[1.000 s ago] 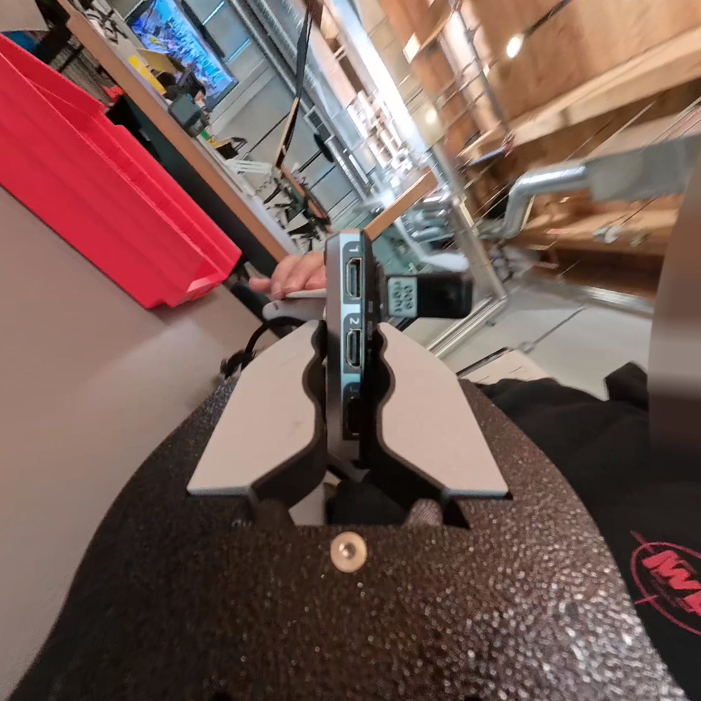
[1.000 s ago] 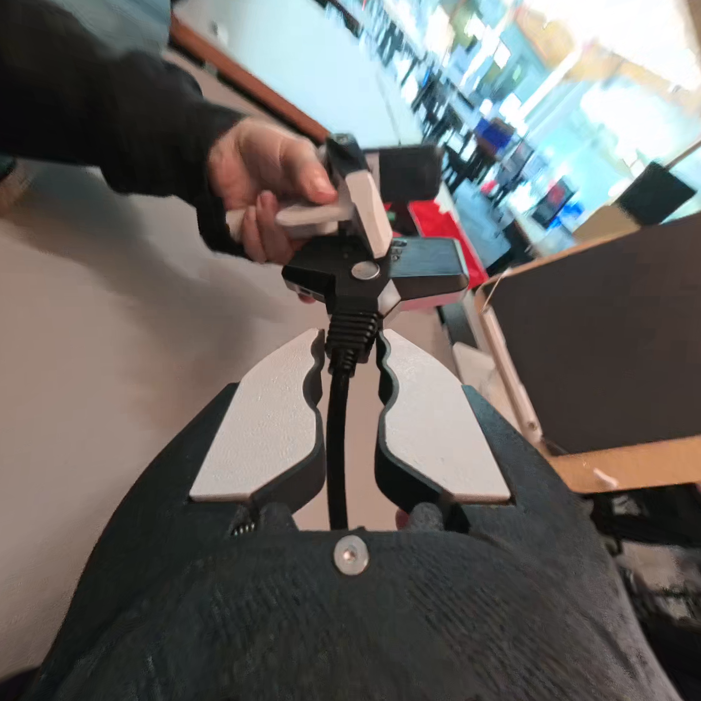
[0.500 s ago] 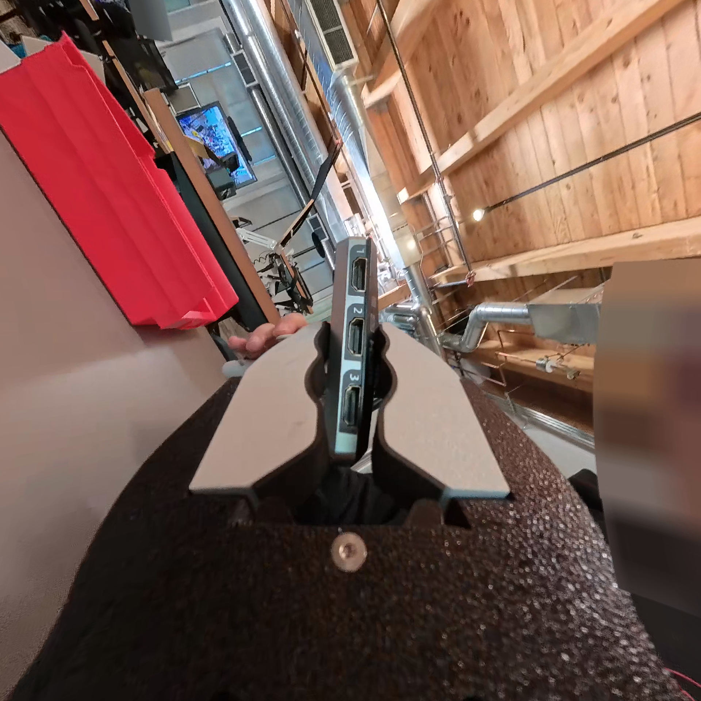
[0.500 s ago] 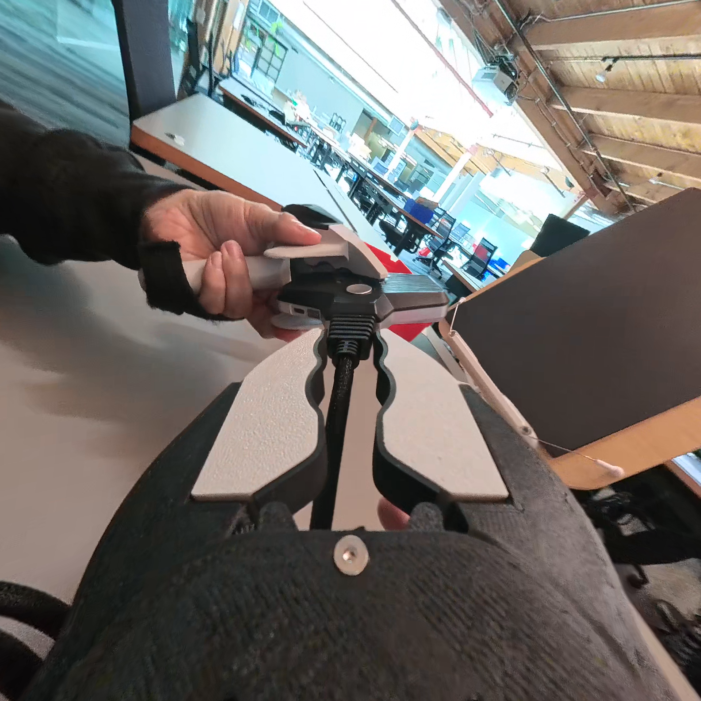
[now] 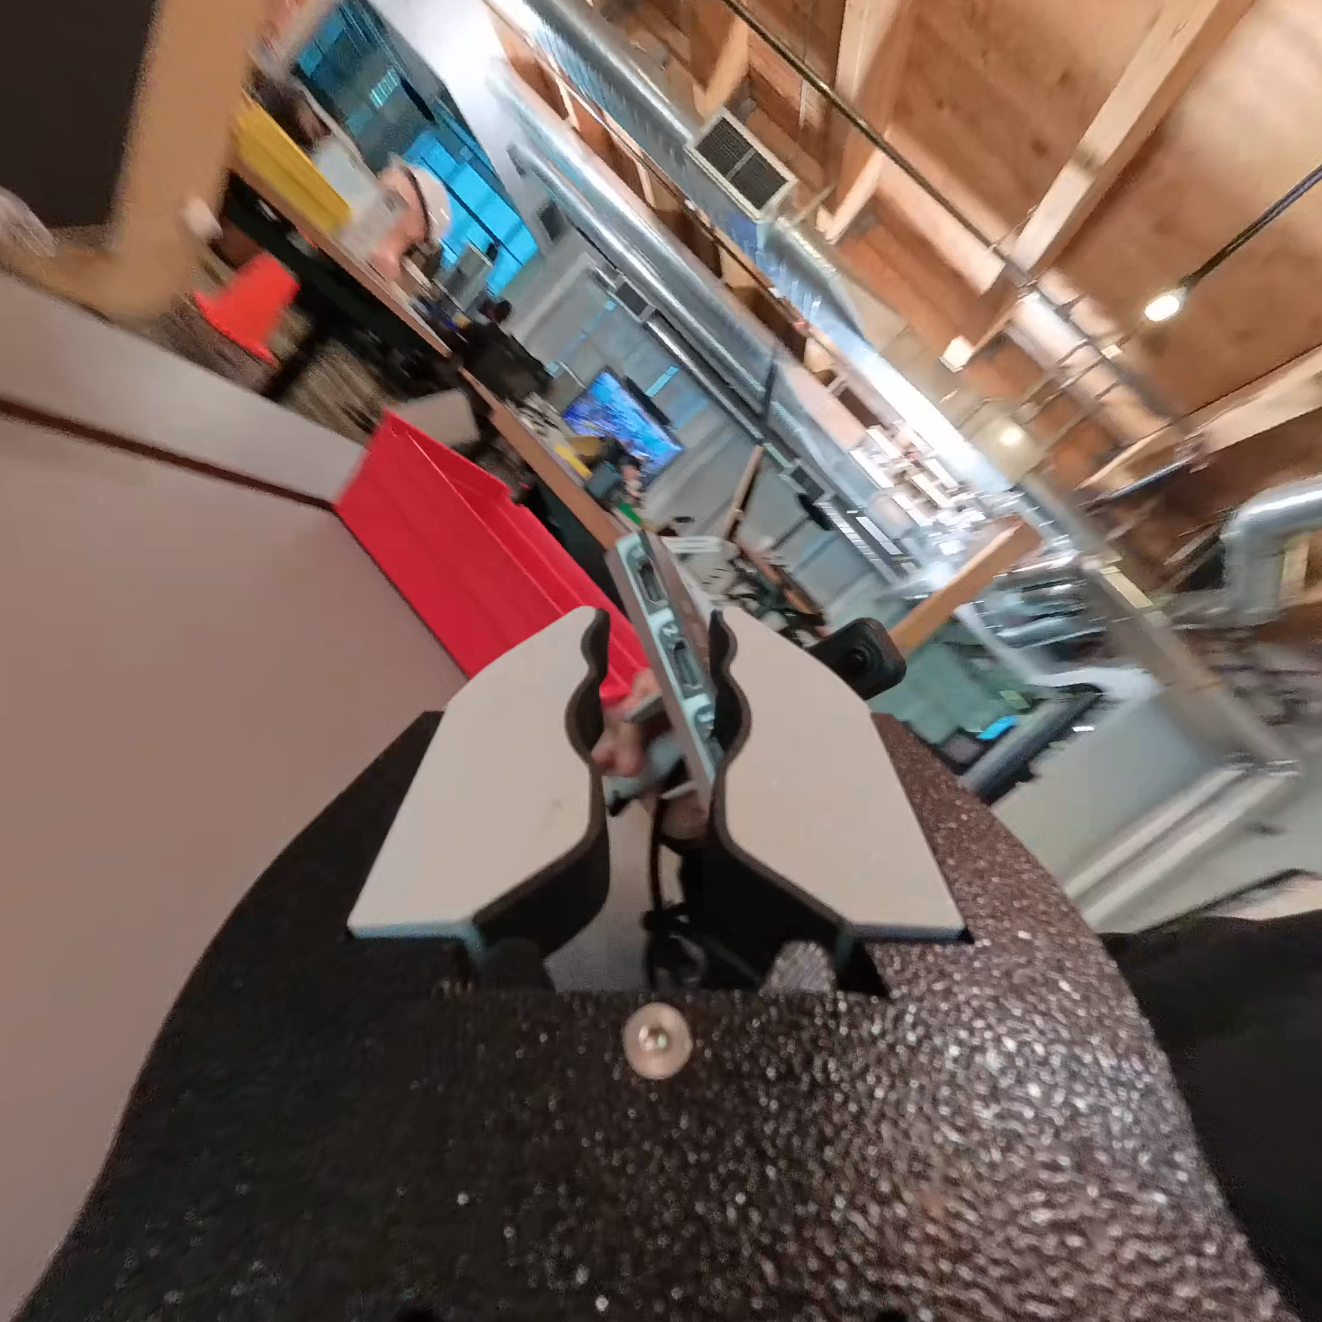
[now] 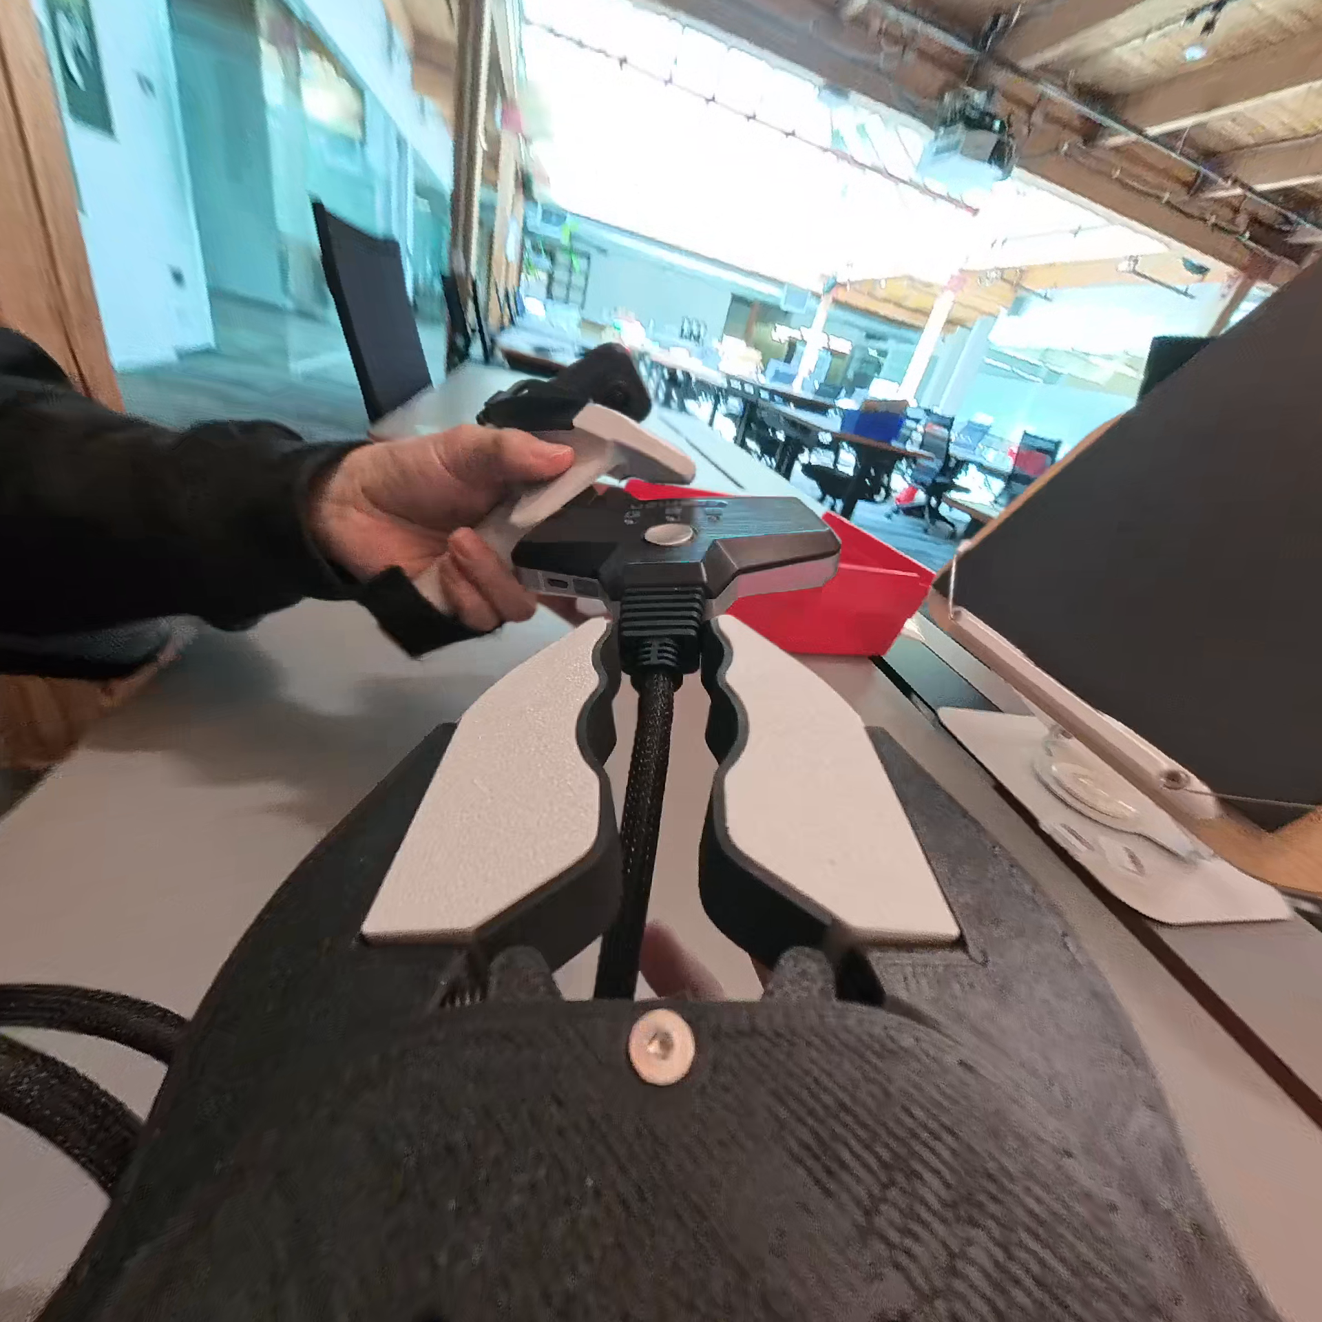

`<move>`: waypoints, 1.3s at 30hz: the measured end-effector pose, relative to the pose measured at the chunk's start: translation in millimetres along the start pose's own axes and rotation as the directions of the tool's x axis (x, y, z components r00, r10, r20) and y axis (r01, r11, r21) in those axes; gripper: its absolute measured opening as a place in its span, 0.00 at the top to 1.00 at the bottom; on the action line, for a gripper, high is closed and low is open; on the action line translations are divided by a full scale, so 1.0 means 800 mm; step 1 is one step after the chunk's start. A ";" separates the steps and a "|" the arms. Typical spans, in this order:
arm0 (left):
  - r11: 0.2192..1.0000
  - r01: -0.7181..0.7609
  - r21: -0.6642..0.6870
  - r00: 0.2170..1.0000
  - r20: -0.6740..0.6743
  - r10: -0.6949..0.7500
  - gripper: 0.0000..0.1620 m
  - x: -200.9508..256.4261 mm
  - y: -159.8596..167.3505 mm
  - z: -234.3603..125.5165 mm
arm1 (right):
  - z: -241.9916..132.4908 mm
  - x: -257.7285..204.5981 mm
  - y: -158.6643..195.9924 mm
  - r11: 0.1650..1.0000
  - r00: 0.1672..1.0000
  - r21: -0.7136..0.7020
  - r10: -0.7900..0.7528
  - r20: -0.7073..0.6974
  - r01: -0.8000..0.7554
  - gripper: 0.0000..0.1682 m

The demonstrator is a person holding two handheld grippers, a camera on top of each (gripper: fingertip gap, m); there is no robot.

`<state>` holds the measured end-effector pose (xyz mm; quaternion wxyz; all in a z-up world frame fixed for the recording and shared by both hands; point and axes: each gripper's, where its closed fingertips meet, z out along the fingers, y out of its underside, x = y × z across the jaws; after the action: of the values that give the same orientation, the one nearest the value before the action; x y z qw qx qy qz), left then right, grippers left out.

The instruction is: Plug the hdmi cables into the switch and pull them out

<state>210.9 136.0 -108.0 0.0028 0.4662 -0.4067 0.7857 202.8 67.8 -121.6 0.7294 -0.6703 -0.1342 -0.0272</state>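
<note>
One cable plug (image 6: 659, 617) clamped in right gripper (image 6: 658, 647), seated in switch (image 5: 672, 654); left gripper (image 5: 658, 644) fingers parted, switch loose; straight pull-out judged next.

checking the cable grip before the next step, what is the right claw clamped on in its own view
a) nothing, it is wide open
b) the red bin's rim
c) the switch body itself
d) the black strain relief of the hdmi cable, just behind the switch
d: in the right wrist view the right claw pinches the ribbed black end of the hdmi cable, right behind the switch.
</note>
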 end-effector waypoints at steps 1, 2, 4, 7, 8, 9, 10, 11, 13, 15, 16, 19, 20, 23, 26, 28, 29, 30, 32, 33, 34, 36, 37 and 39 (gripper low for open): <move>0.998 -0.068 0.009 0.997 0.041 0.068 0.81 0.000 -0.015 -0.011 | -0.005 0.002 -0.004 0.999 1.000 0.043 0.028 0.010 -0.029 0.87; 0.991 -0.136 0.001 0.987 0.092 0.135 0.80 -0.002 -0.029 -0.024 | -0.012 0.006 -0.007 0.995 0.998 0.082 0.056 0.015 -0.057 0.87; 0.958 -0.274 -0.087 0.925 0.250 0.287 0.78 -0.022 -0.059 -0.060 | -0.026 0.013 -0.009 0.987 0.996 0.133 0.091 0.020 -0.093 0.87; 0.860 -0.366 -0.354 0.666 0.546 0.508 0.76 -0.085 -0.115 -0.145 | -0.037 0.019 0.000 0.989 0.997 0.124 0.079 0.003 -0.079 0.87; 0.831 -0.332 -0.445 0.562 0.615 0.554 0.76 -0.107 -0.134 -0.180 | -0.039 0.020 0.002 0.989 0.997 0.127 0.082 -0.001 -0.081 0.87; 0.813 -0.267 -0.518 0.472 0.665 0.579 0.75 -0.129 -0.152 -0.214 | -0.040 0.021 0.004 0.987 0.996 0.139 0.088 -0.008 -0.086 0.87; 0.806 -0.185 -0.562 0.403 0.705 0.584 0.75 -0.149 -0.168 -0.246 | -0.041 0.022 0.005 0.984 0.995 0.149 0.097 -0.006 -0.095 0.87; 0.812 -0.104 -0.574 0.351 0.743 0.570 0.74 -0.167 -0.183 -0.275 | -0.042 0.022 0.006 0.983 0.995 0.154 0.103 -0.005 -0.101 0.87; 0.853 0.011 -0.522 0.284 0.819 0.498 0.76 -0.204 -0.212 -0.316 | -0.042 0.023 0.008 0.985 0.995 0.147 0.098 -0.013 -0.096 0.87; 0.880 0.080 -0.469 0.226 0.868 0.442 0.79 -0.238 -0.231 -0.341 | -0.043 0.021 0.007 0.983 0.995 0.155 0.102 -0.015 -0.098 0.87; 0.878 0.115 -0.465 0.205 0.876 0.437 0.80 -0.252 -0.234 -0.348 | -0.044 0.020 0.006 0.982 0.995 0.161 0.102 -0.016 -0.098 0.87; 0.829 0.233 -0.509 0.143 0.861 0.489 0.75 -0.290 -0.225 -0.358 | -0.047 0.016 0.007 0.983 0.995 0.158 0.098 -0.018 -0.094 0.87; 0.816 0.272 -0.510 0.126 0.859 0.496 0.74 -0.300 -0.221 -0.360 | -0.049 0.017 0.009 0.983 0.995 0.159 0.102 -0.023 -0.097 0.87; 0.793 0.366 -0.487 0.092 0.867 0.490 0.73 -0.326 -0.210 -0.367 | -0.054 0.018 0.010 0.982 0.994 0.160 0.104 -0.032 -0.098 0.87; 0.782 0.381 -0.493 0.046 0.855 0.517 0.82 -0.342 -0.210 -0.375 | -0.056 0.019 0.010 0.980 0.993 0.167 0.112 -0.030 -0.105 0.87; 0.746 0.372 -0.552 0.023 0.809 0.587 0.91 -0.342 -0.214 -0.382 | -0.055 0.018 0.012 0.981 0.993 0.164 0.114 -0.027 -0.108 0.87; 0.743 0.350 -0.570 0.043 0.803 0.595 0.92 -0.340 -0.214 -0.378 | -0.054 0.018 0.014 0.982 0.993 0.158 0.113 -0.026 -0.107 0.87; 0.746 0.320 -0.584 0.057 0.798 0.600 0.92 -0.338 -0.217 -0.373 | -0.054 0.017 0.015 0.983 0.994 0.151 0.111 -0.025 -0.106 0.87; 0.729 0.265 -0.631 0.058 0.765 0.641 0.93 -0.327 -0.225 -0.370 | -0.053 0.016 0.016 0.983 0.994 0.148 0.109 -0.021 -0.105 0.87; 0.717 0.234 -0.656 0.078 0.748 0.659 0.93 -0.320 -0.228 -0.365 | -0.053 0.016 0.015 0.983 0.994 0.152 0.111 -0.020 -0.107 0.87; 0.698 0.199 -0.687 0.103 0.723 0.683 0.93 -0.311 -0.231 -0.358 | -0.054 0.016 0.014 0.982 0.993 0.156 0.113 -0.019 -0.109 0.87; 0.659 0.099 -0.746 0.155 0.665 0.730 0.93 -0.289 -0.242 -0.339 | -0.054 0.016 0.013 0.981 0.993 0.162 0.115 -0.016 -0.111 0.87; 0.638 0.020 -0.770 0.190 0.630 0.753 0.93 -0.274 -0.248 -0.323 | -0.055 0.015 0.012 0.980 0.993 0.163 0.114 -0.015 -0.110 0.87; 0.587 -0.154 -0.795 0.263 0.539 0.800 0.93 -0.236 -0.258 -0.284 | -0.055 0.014 0.011 0.981 0.994 0.162 0.107 -0.012 -0.104 0.87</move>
<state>230.5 490.4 -168.7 -0.3155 0.6079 -0.6986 0.2071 222.6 27.1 -130.1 0.7830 -0.6149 -0.0925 0.0154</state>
